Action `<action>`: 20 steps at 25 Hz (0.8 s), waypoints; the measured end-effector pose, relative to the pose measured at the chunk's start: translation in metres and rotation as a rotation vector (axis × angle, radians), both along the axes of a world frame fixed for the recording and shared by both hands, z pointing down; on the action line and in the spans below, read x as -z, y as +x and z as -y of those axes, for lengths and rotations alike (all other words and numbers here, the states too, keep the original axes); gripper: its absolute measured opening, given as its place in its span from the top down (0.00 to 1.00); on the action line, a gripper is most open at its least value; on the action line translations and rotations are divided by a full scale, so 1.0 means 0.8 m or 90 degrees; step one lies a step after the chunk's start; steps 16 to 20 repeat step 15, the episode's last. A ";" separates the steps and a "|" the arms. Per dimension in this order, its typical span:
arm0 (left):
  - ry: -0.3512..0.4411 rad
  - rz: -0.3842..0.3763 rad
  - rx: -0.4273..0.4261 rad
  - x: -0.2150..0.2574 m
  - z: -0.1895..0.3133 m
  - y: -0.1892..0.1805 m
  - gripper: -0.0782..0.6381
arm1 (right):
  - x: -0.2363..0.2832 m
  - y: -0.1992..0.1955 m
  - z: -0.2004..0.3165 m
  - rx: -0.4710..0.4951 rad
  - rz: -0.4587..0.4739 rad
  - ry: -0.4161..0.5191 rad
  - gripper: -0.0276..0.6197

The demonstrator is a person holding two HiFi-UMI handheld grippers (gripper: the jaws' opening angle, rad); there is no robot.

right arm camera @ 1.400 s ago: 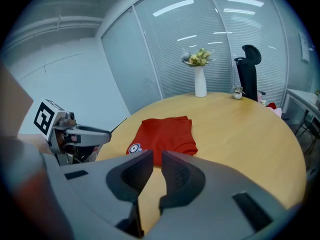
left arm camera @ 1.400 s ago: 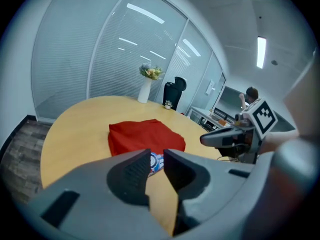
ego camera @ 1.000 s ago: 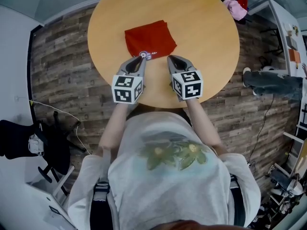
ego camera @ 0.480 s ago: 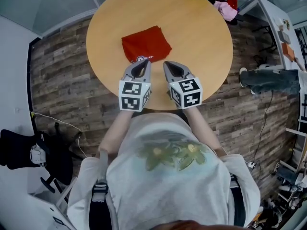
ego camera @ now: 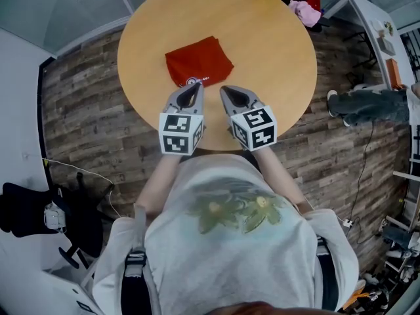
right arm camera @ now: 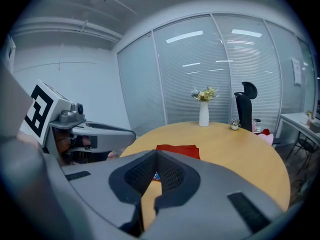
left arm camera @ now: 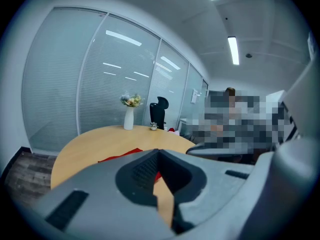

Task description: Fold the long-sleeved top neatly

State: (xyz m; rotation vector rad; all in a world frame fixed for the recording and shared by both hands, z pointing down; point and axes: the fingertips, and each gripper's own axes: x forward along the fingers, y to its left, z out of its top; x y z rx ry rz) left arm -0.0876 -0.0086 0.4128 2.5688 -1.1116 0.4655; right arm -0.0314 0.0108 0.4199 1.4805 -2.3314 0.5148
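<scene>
The left claw [ego camera: 196,86] and right claw [ego camera: 224,89] hover closed and empty, side by side; the folded red top [ego camera: 198,59] lies on the counter [ego camera: 275,51] just ahead of their tips.

Office: glass partition walls [right arm camera: 190,74], swivel chair [right arm camera: 245,106], round table [ego camera: 282,44]

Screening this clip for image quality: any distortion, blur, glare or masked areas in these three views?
Head view: strong fisheye bend at the edges, even light, folded red top sharp on the table. Left gripper view: dark round vignette, bright ceiling strip lights, a mosaic patch at right, the left claw soft up close. Right gripper view: same vignette, right claw slightly soft, vase clear.
</scene>
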 end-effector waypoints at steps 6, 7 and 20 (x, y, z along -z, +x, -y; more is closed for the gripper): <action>-0.002 0.000 -0.006 0.000 -0.003 -0.001 0.89 | 0.002 -0.003 -0.001 0.001 0.002 -0.001 0.93; -0.003 0.001 -0.006 0.000 -0.004 -0.001 0.88 | 0.002 -0.003 -0.001 0.001 0.001 -0.001 0.93; -0.007 -0.002 -0.016 -0.003 -0.005 0.000 0.88 | -0.001 -0.005 -0.003 -0.003 0.007 -0.008 0.93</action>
